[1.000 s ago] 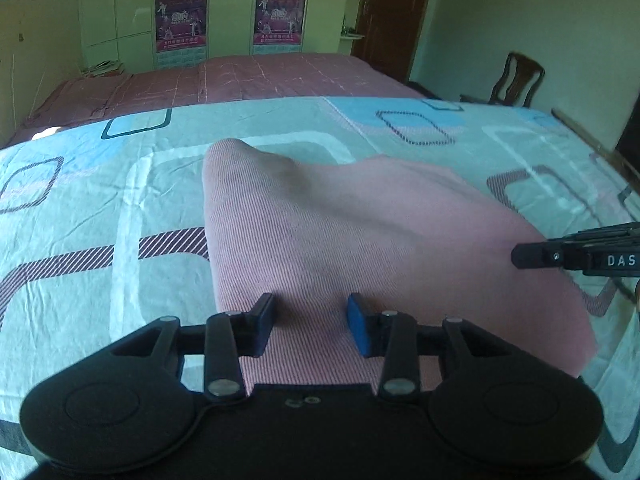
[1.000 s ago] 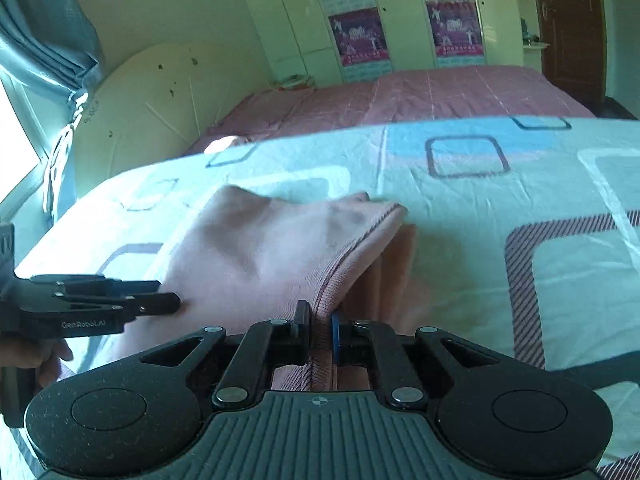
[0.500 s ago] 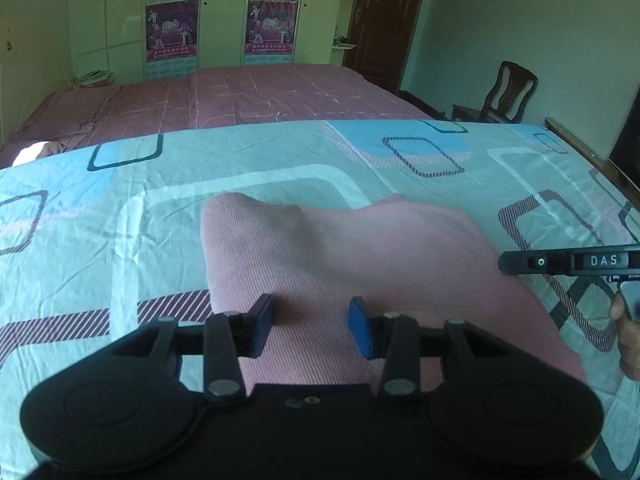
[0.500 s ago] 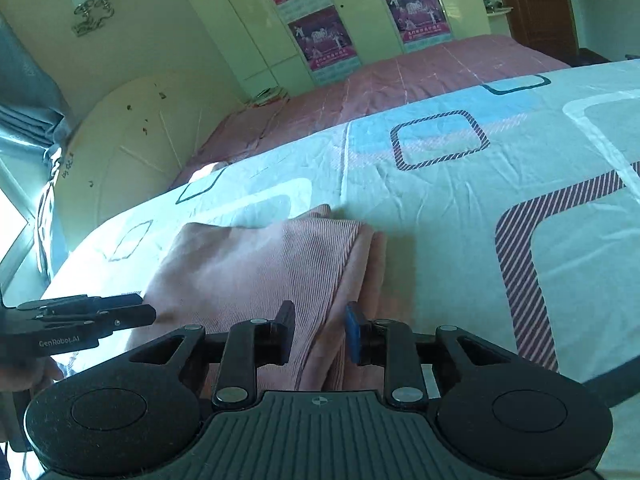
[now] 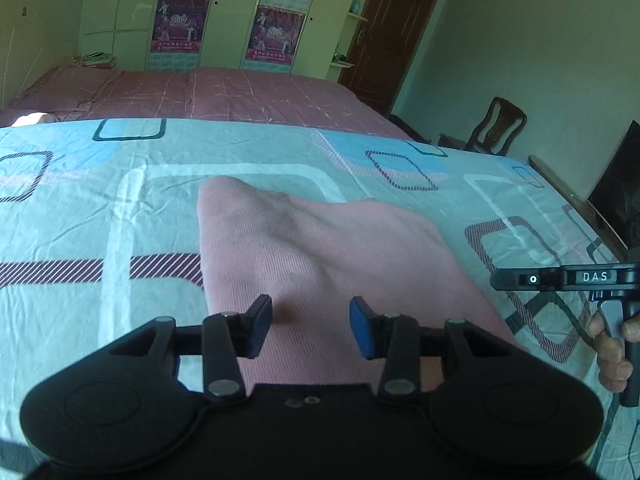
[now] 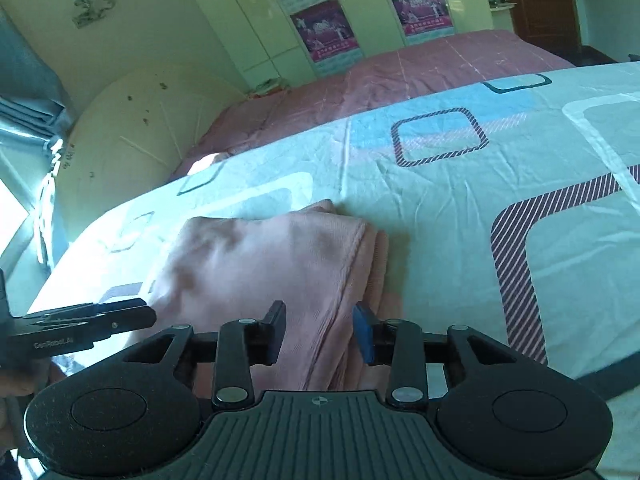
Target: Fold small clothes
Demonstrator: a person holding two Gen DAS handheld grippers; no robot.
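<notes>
Right tool (image 5: 568, 278) side reads "DAS"; left tool (image 6: 76, 330) — "GenRobot.AI"; wardrobe posters (image 5: 180, 26) illegible.

We look across a pale sheet (image 5: 80, 208) printed with squares toward a second bed in a pink cover (image 5: 224, 92). On the far wall stand cream wardrobes (image 6: 256, 12) with posters (image 5: 180, 24). A dark wooden door (image 5: 396, 28) and chair (image 5: 496, 128) sit far right; a curtained window (image 6: 16, 184) brightens the left.

Pink garment (image 5: 320, 248): near edge hidden under the left gripper (image 5: 310, 326) body.
Folded layers (image 6: 372, 280): count unclear beside the right gripper (image 6: 320, 332).
Hand (image 5: 610, 344): cut off at the picture's right edge.
</notes>
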